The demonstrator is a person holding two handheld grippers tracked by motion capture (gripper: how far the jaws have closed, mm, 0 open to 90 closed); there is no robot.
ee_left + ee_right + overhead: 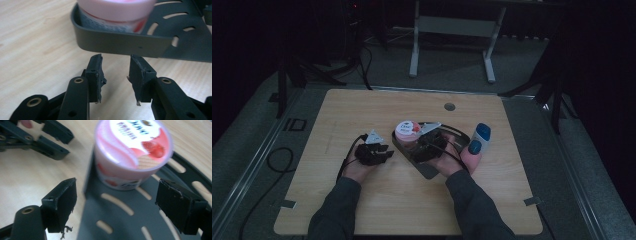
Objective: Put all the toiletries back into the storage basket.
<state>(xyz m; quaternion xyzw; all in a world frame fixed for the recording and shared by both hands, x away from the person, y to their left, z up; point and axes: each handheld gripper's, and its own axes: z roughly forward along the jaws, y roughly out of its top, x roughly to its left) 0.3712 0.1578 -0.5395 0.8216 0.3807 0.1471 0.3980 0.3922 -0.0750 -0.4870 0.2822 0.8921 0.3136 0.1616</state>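
Wooden table (362,200): pink cup (405,131) upright, lid up, in grey tray (427,170).

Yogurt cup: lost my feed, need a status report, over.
Left gripper open, off the tray wall. Right gripper open wide, nothing held. Yogurt cup upright in dark slotted tray. Blue-white bottle beside right hand, clear.

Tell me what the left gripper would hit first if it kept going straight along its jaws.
Probably the outer wall of the dark tray, which lies right ahead of the left gripper with its jaws apart and nothing between them. The pink yogurt cup stands behind that wall, inside the tray.
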